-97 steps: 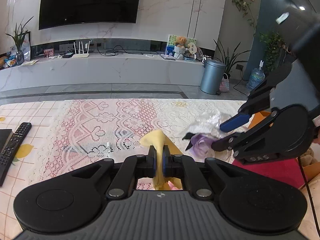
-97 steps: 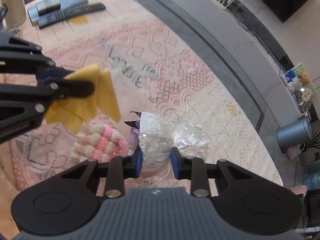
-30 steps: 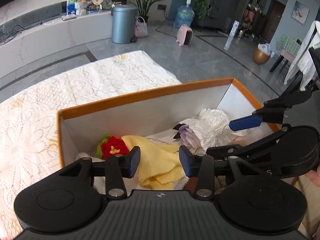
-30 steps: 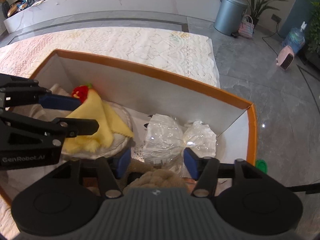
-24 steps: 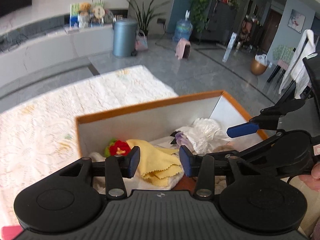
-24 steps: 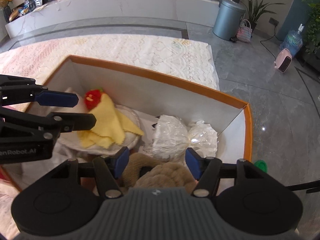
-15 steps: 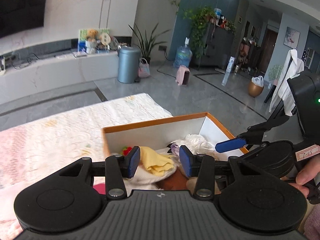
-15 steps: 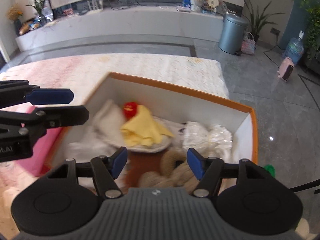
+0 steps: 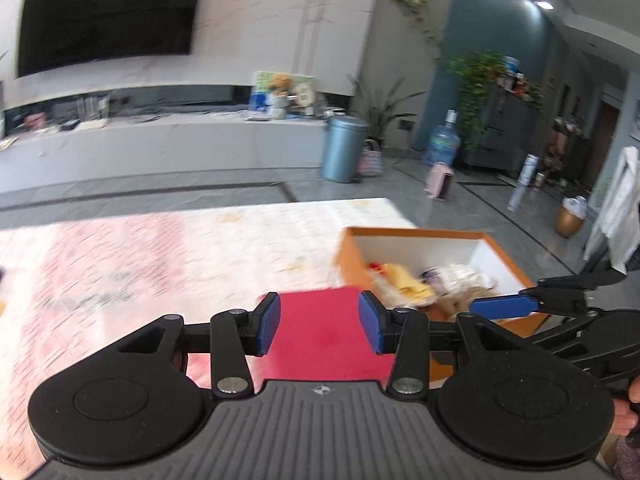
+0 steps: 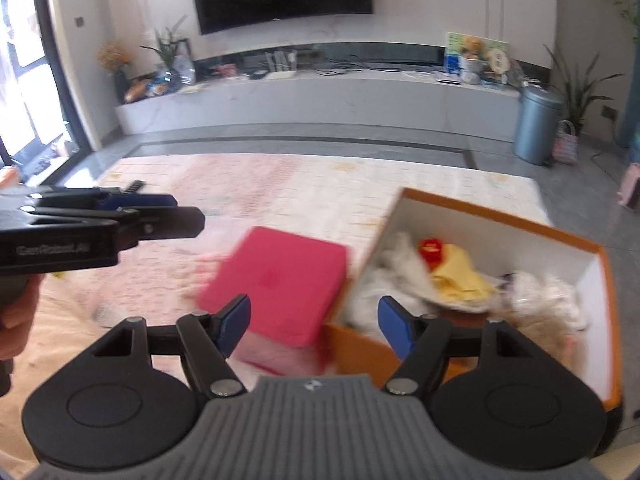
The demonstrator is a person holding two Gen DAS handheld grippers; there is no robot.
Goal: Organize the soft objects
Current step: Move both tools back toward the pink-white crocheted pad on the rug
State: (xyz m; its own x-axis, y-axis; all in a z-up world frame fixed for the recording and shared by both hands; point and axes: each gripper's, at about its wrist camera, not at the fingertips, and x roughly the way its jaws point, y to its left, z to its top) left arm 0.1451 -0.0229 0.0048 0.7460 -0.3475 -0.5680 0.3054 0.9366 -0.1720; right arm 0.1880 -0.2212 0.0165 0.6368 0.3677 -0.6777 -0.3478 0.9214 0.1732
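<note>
An orange box (image 10: pixel 516 216) with white inner walls stands on the lace cloth; it also shows in the left wrist view (image 9: pixel 416 234). Inside lie a yellow cloth (image 10: pixel 460 272), a red soft toy (image 10: pixel 431 249), white fluffy pieces (image 10: pixel 396 268) and a clear plastic bundle (image 10: pixel 548 292). A pink-red pad (image 10: pixel 280 280) lies left of the box, and also shows in the left wrist view (image 9: pixel 320 328). My left gripper (image 9: pixel 319 322) is open and empty above the pad. My right gripper (image 10: pixel 314 322) is open and empty above the pad's edge and the box's near corner.
The pink and white lace cloth (image 10: pixel 280 184) covers the table. A remote (image 10: pixel 134 187) lies at its far left. Beyond the table are a grey floor, a long TV bench (image 10: pixel 320 96) and a grey bin (image 10: pixel 538 126).
Both grippers released the yellow cloth and the plastic bundle into the box, opened, then pulled up and back to the left. The box now sits farther away, at the right.
</note>
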